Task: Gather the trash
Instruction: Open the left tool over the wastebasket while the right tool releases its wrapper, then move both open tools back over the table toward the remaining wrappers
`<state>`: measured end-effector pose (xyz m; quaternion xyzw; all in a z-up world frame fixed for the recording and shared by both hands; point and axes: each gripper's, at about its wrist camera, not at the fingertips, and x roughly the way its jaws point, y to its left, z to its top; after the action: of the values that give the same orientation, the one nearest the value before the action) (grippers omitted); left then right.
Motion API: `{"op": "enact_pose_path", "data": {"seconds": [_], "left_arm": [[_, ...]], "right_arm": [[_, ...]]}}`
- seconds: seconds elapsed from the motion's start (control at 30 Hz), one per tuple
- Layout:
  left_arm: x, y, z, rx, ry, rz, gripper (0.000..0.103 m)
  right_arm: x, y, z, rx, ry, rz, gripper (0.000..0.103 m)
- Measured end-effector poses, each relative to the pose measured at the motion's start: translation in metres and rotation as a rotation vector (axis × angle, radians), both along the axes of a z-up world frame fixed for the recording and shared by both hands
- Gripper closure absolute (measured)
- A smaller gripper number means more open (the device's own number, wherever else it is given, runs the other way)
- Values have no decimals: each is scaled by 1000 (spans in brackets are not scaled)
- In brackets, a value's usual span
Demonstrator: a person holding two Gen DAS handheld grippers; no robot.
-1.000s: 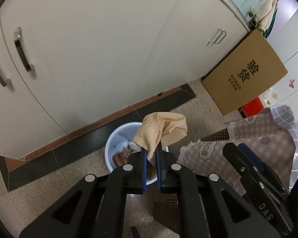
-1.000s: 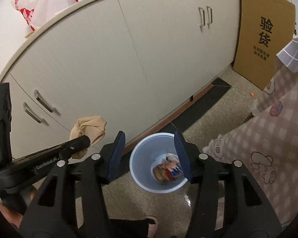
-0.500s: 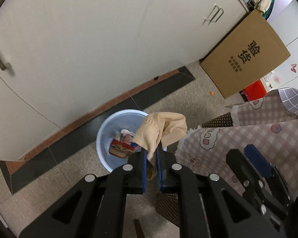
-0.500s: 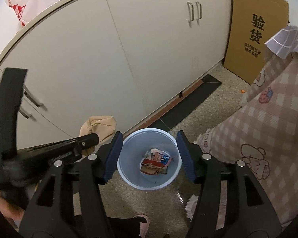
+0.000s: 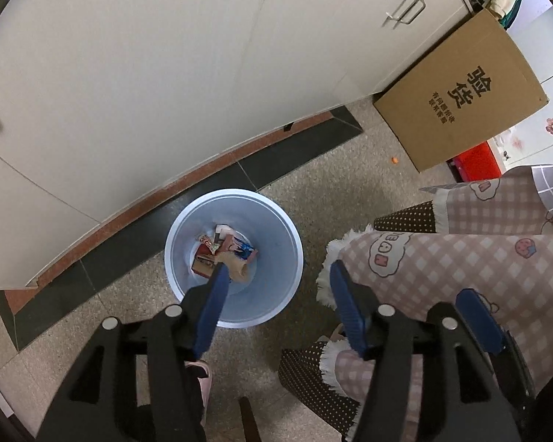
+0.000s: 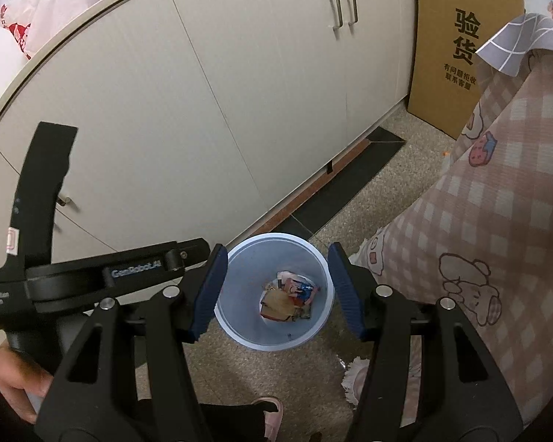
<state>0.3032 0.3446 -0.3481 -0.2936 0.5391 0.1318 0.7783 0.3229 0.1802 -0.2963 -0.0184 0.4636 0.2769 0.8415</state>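
Left hand-held gripper [image 5: 276, 280], jaws opening and empty, hangs above tan cloth [image 5: 236, 267] in bin [image 5: 276, 221].

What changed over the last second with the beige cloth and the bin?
The left gripper let go of the beige cloth: its jaws are opening with nothing between them, and the cloth now lies in the blue bin on the wrappers. The right gripper stayed open and empty; the bin and cardboard box stayed put.

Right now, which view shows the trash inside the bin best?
The right wrist view: the trash lies unobstructed between the open fingers at the bottom of the bin. In the left wrist view, one finger covers part of the trash.
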Motion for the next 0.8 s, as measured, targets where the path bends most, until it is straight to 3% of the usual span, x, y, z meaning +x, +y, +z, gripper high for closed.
{"op": "enact_pose_path", "data": {"seconds": [0.33,0.6,0.8], "left_arm": [[-46,0,53,58,-80,43,45],[-95,-1,139,153,-243,139,45],[-99,-48,199,203,-361,58,42]], "right_arm": [[-11,-4,29,47,-19,14,47],[-41,-16,97,161,-85,57,47],[-63,-65,160,251,-184,4,44]]}}
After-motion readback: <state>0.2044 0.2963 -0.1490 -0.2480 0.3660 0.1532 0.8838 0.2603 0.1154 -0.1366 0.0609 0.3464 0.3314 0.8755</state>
